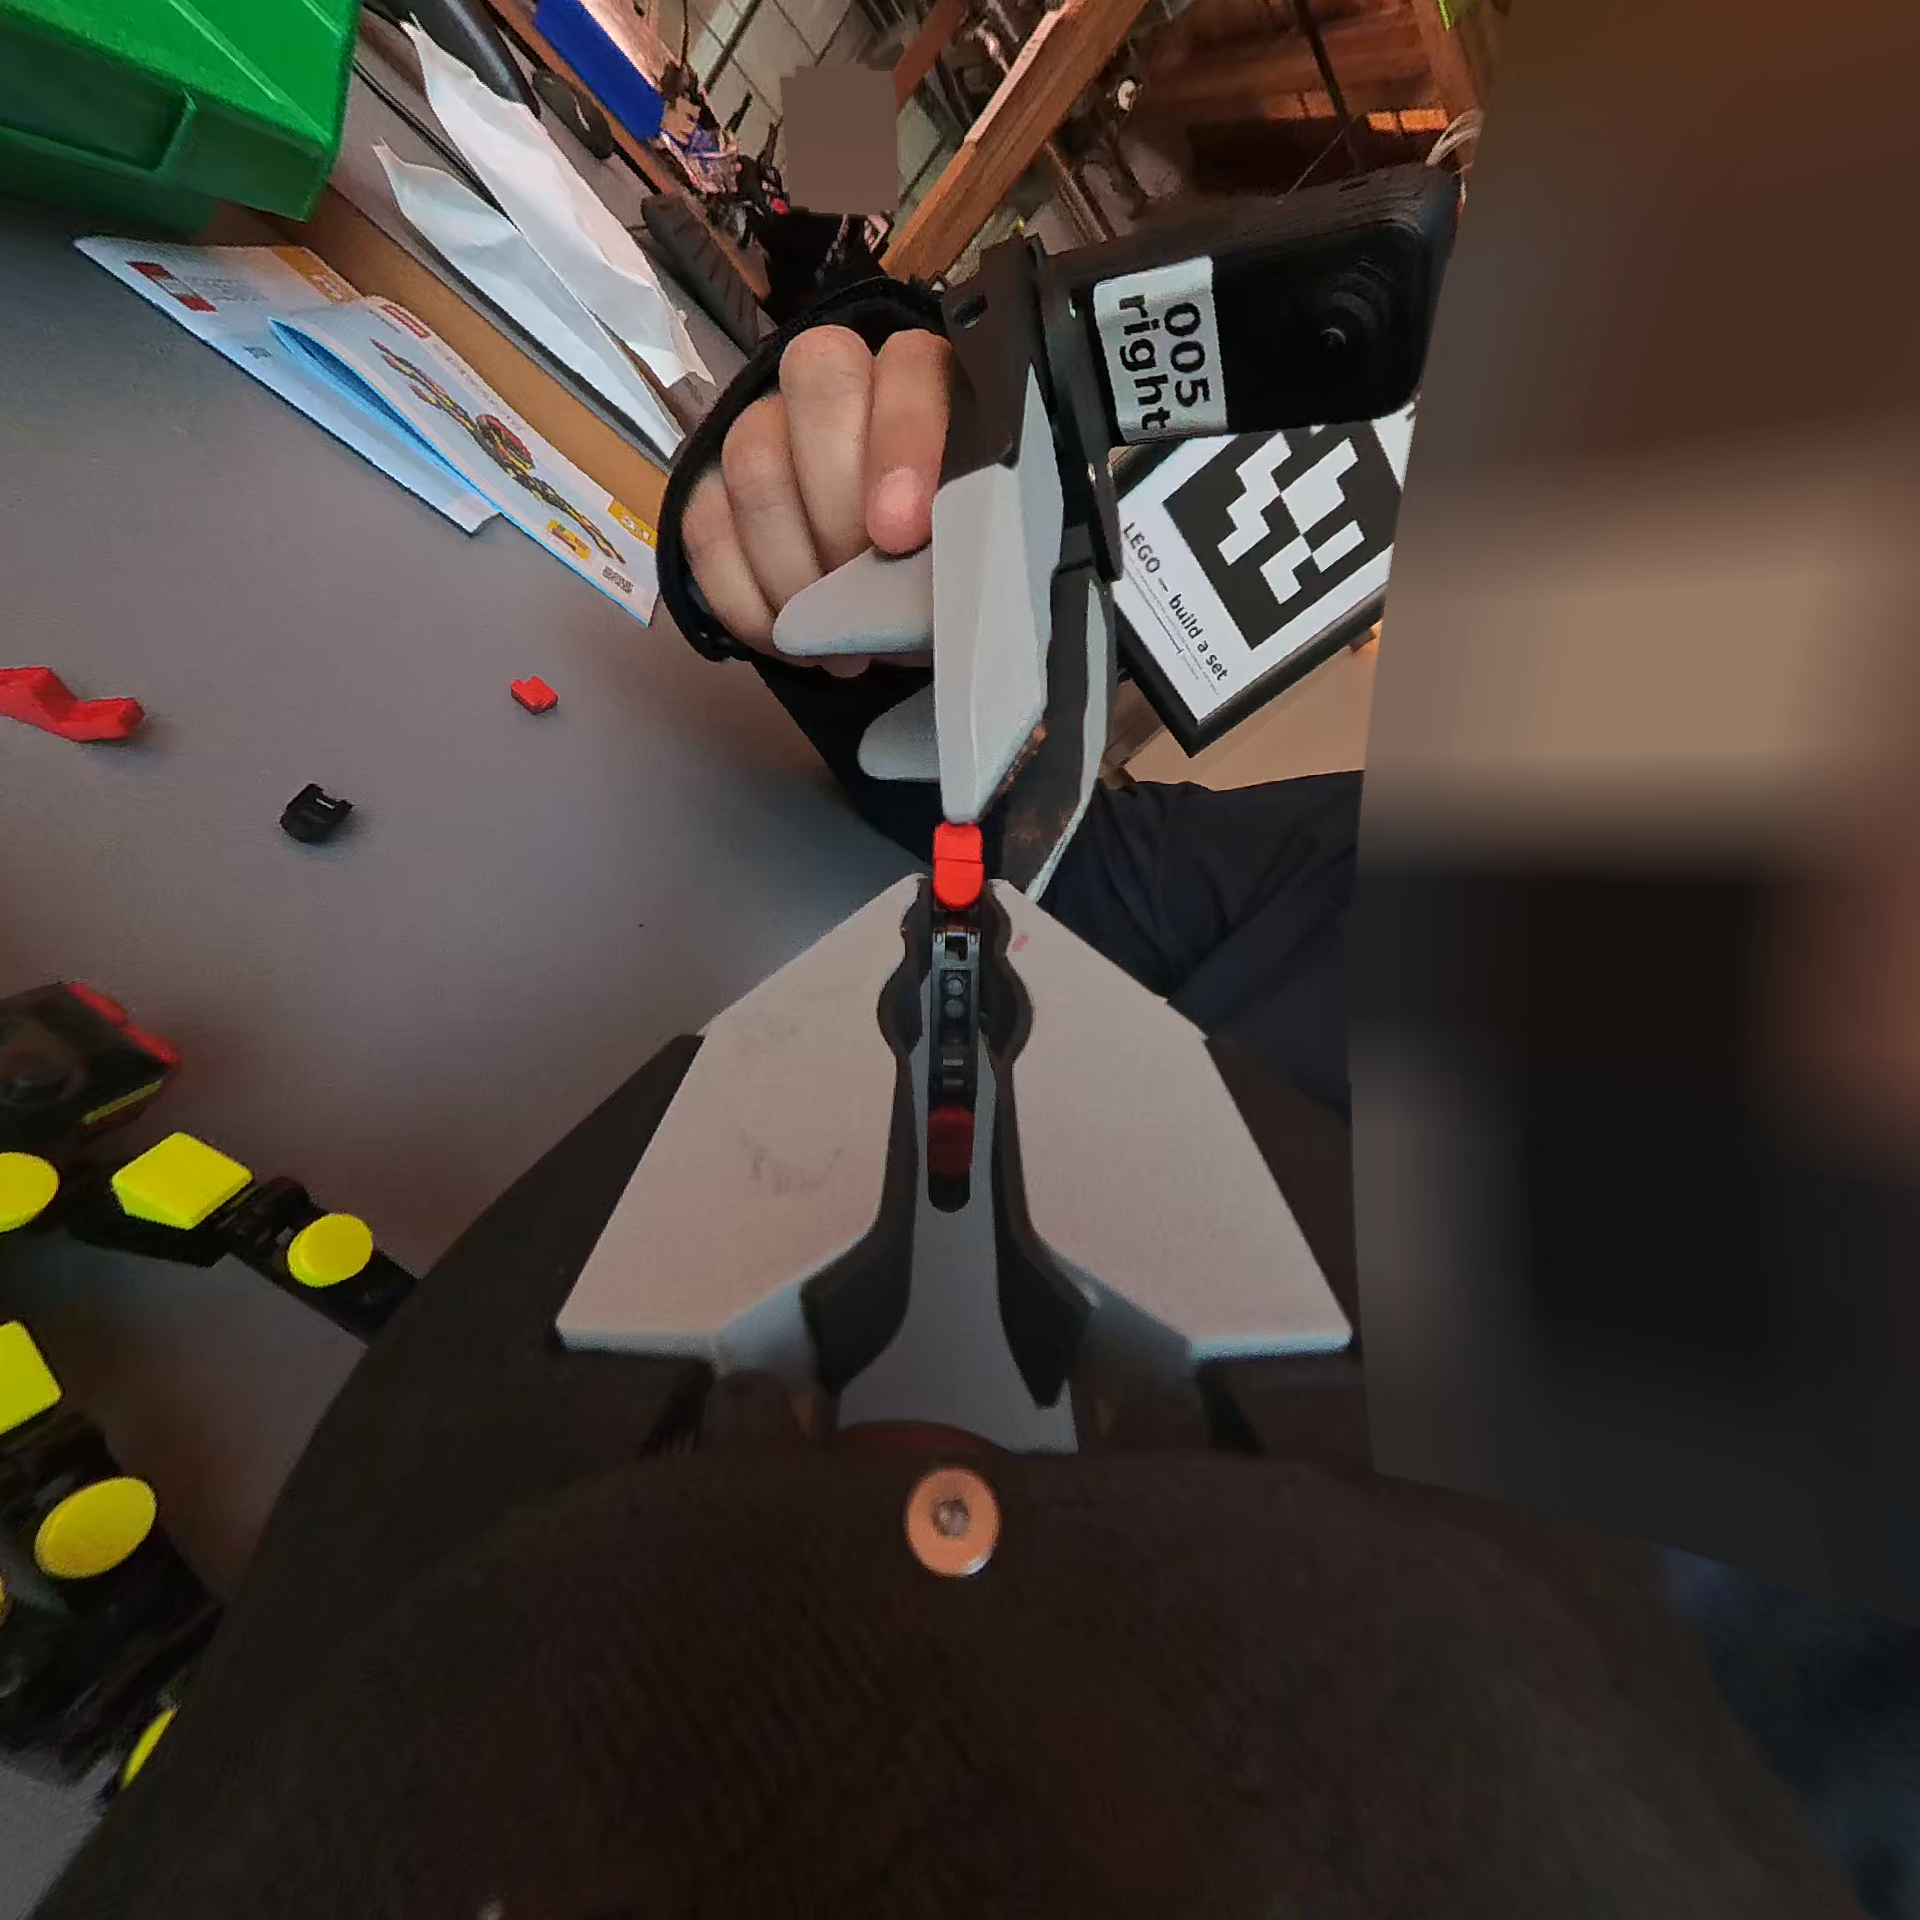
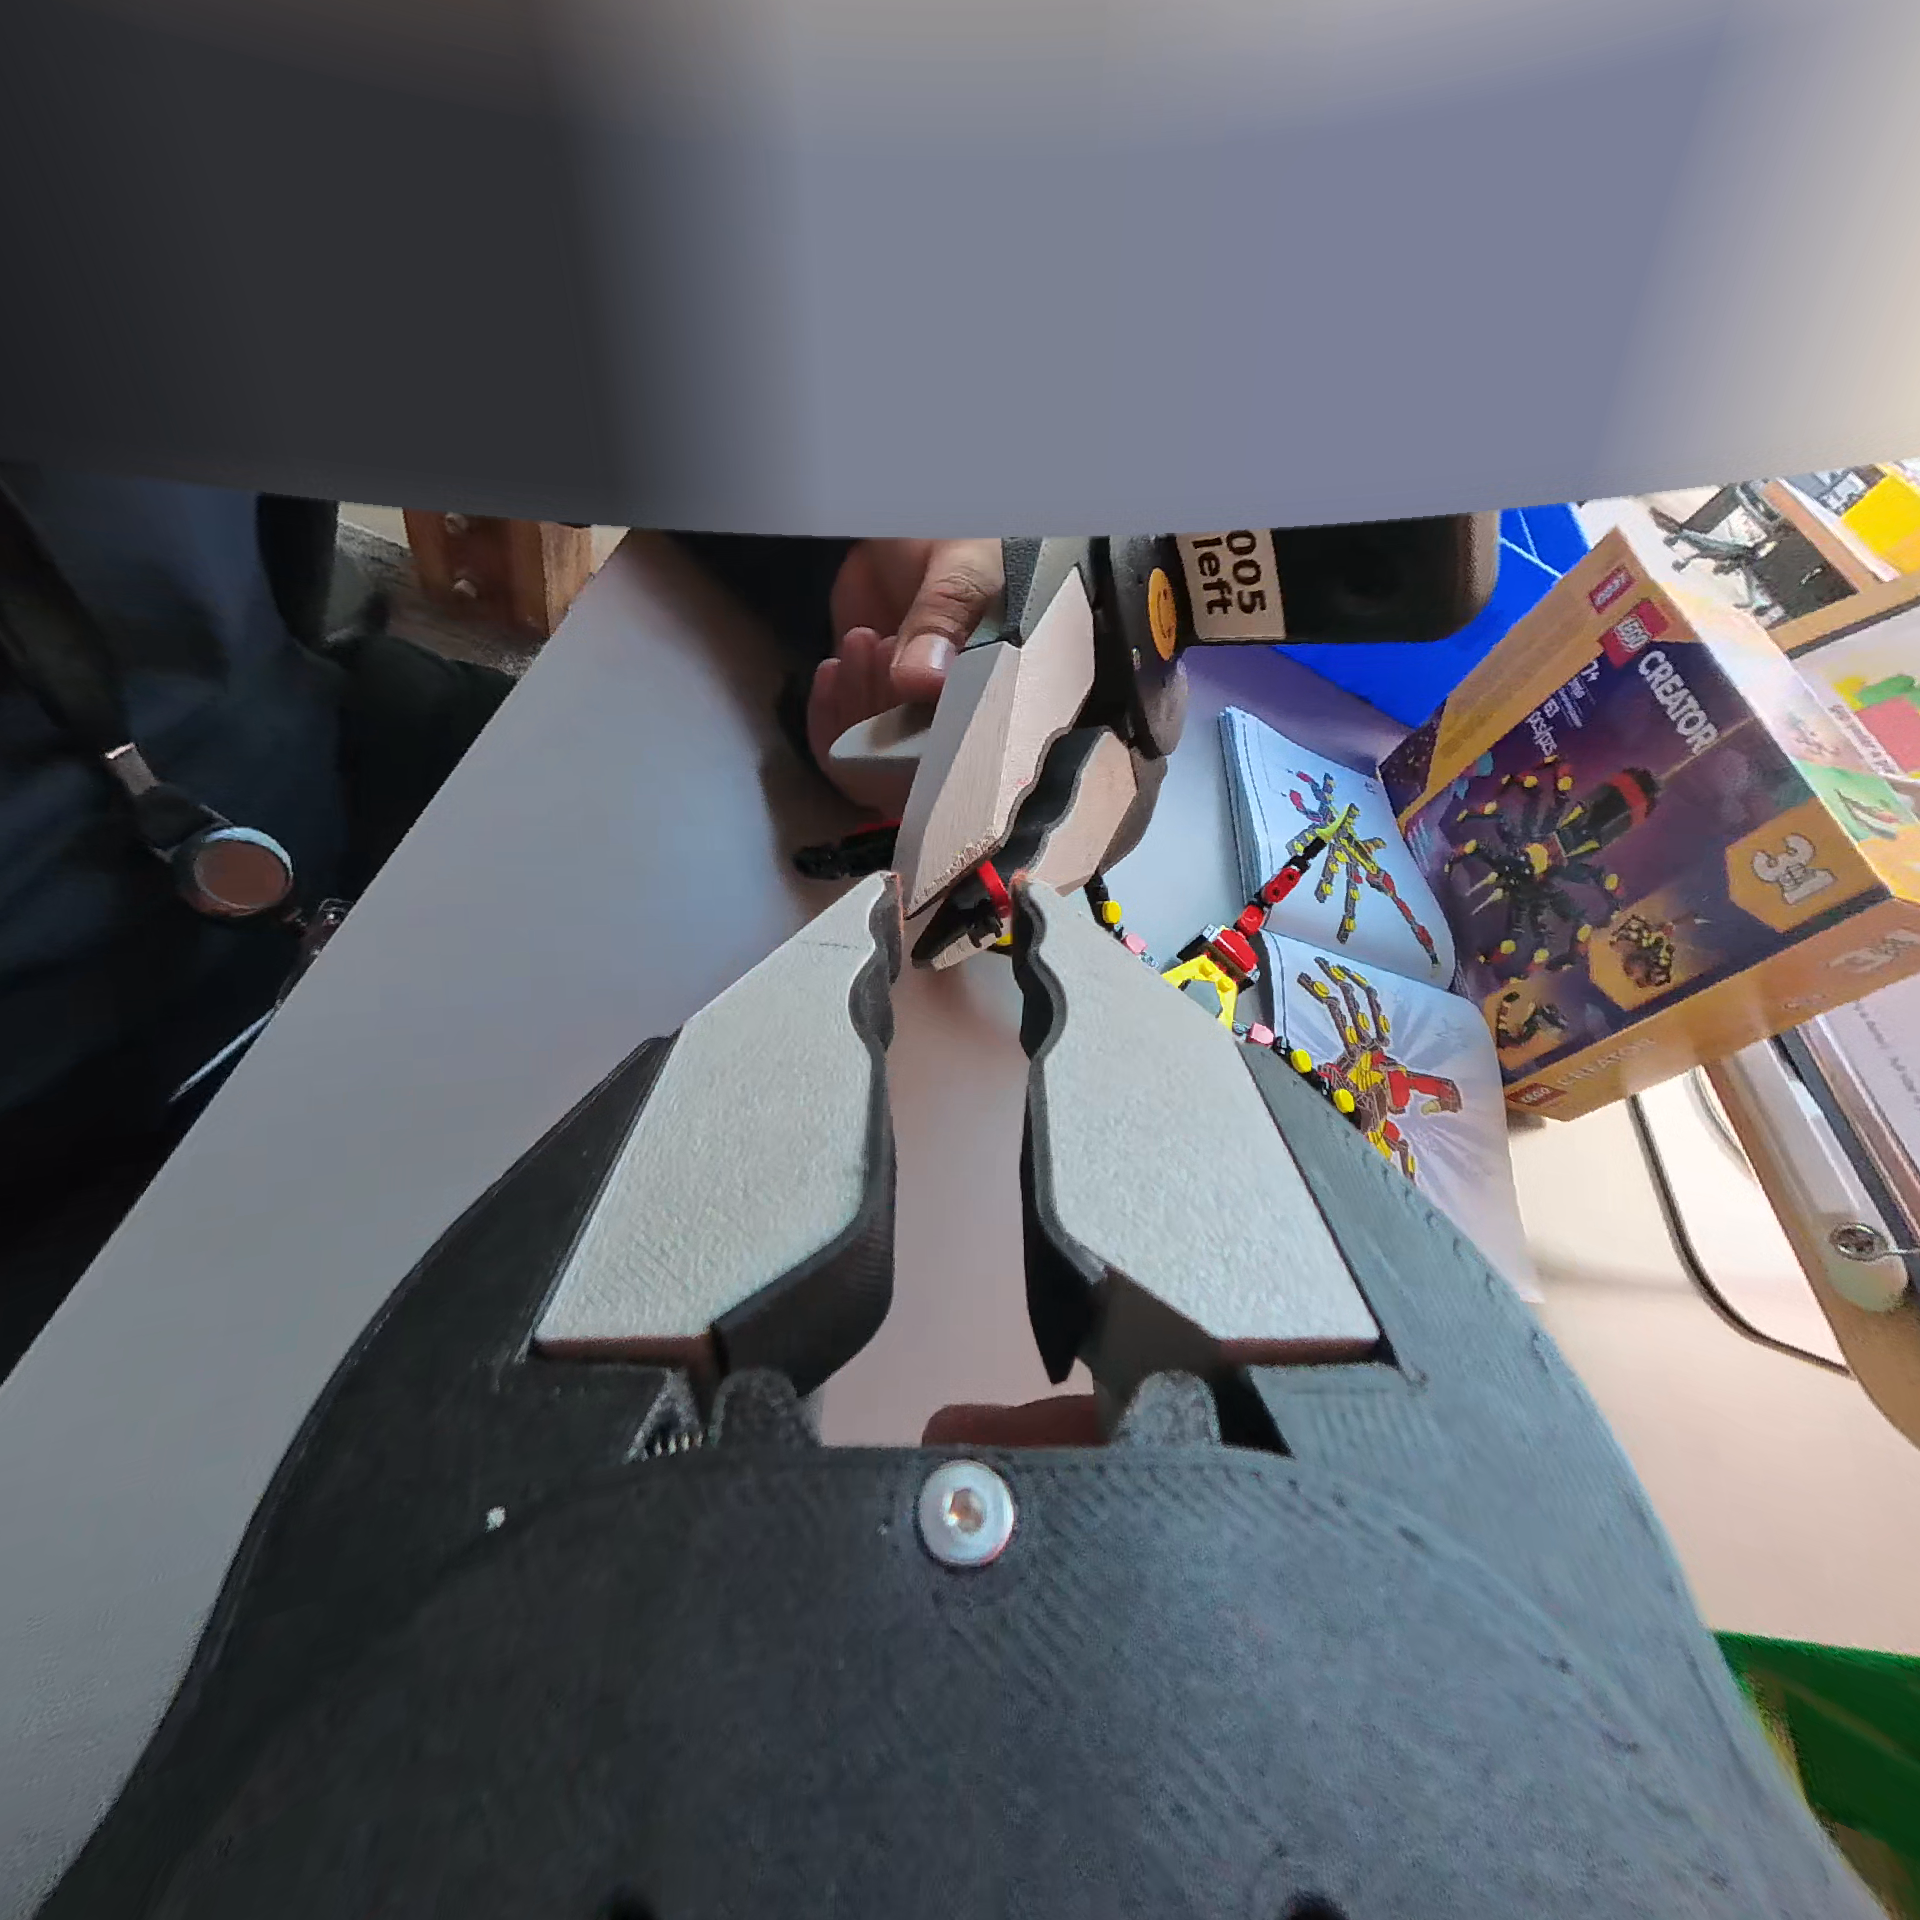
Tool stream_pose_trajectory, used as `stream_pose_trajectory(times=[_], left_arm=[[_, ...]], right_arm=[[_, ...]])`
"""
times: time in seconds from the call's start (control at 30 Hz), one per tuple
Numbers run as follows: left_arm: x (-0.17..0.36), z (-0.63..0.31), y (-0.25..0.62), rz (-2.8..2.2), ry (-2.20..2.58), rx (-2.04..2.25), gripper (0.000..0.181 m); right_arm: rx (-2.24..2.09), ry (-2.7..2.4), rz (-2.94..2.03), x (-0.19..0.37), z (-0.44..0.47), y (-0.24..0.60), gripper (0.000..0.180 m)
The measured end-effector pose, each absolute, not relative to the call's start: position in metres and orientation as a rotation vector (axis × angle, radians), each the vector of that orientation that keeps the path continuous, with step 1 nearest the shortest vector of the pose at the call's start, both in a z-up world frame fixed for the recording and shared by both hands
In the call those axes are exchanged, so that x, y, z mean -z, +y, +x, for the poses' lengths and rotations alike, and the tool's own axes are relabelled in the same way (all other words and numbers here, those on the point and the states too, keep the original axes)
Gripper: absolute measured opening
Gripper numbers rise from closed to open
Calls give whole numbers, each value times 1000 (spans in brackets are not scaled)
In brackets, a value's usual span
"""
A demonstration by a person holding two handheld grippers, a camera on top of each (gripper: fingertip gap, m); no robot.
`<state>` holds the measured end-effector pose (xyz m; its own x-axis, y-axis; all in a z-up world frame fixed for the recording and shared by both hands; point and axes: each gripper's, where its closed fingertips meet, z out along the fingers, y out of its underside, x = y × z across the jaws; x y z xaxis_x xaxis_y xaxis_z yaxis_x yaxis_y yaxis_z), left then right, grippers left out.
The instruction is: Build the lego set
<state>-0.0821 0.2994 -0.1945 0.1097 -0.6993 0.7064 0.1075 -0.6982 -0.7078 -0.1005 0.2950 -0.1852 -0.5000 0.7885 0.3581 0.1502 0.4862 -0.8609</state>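
The left gripper (image 1: 953,902) is clenched on a thin black lego limb (image 1: 954,1003) whose red tip (image 1: 956,860) sticks out at twelve o'clock, touching one finger of the right gripper (image 2: 954,896), which stands released. Side pressure could twist the limb from the grip. At nine to ten o'clock lie three loose pieces: two red (image 1: 534,694), one black (image 1: 315,811).

Print on box (image 2: 1621,831), card (image 1: 1262,582) (gripper stickers too).

Grey-fingered left gripper (image 1: 954,894) is holding a black limb piece (image 1: 954,1013) showing a red tip (image 1: 956,862). Red brick (image 1: 534,694) and black brick (image 1: 315,811) are lying on the grey table (image 1: 436,852). Green bin (image 1: 177,99) is standing at the far edge.
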Motion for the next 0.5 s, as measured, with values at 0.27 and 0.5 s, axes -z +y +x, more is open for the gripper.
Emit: stream_pose_trajectory(times=[0.27,0.5], left_arm=[[199,-82,299,-1796,608,1606,4],[202,-78,294,-1810,675,1575,4]], right_arm=[[-1019,-1946,-778,187,-99,299,19],[-1026,-1971,-762,194,-100,296,7]])
